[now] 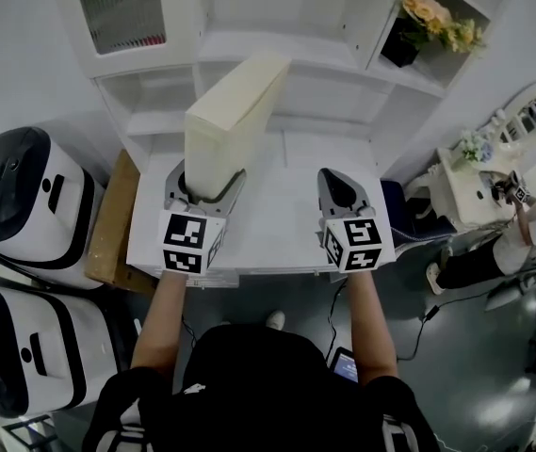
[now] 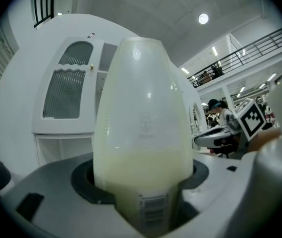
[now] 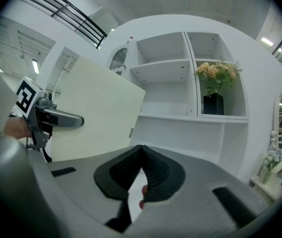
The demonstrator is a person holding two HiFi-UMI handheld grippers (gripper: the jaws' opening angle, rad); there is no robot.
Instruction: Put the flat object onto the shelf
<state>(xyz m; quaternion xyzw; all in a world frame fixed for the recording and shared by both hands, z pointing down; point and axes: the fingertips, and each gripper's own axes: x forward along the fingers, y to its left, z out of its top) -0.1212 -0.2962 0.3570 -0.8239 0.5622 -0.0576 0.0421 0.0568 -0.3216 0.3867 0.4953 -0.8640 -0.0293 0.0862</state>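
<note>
The flat object (image 1: 235,111) is a cream slab standing upright on its edge above the white tabletop (image 1: 277,224). My left gripper (image 1: 206,182) is shut on its lower end. In the left gripper view the flat object (image 2: 143,133) fills the middle, seen edge-on, with a barcode label low between the jaws of the left gripper (image 2: 143,182). My right gripper (image 1: 338,182) hovers to the right of it, holding nothing. In the right gripper view the right gripper (image 3: 141,152) has its dark pads meeting at the tips, and the flat object (image 3: 96,118) shows at left. The white shelf unit (image 1: 277,73) stands straight ahead with open compartments (image 3: 163,63).
A dark vase of flowers (image 1: 418,26) occupies the upper right shelf compartment. A cabinet door with ribbed glass (image 1: 121,8) is at upper left. Two white and black machines (image 1: 23,196) and a brown board (image 1: 107,224) flank the table's left. A person (image 1: 531,234) sits at far right.
</note>
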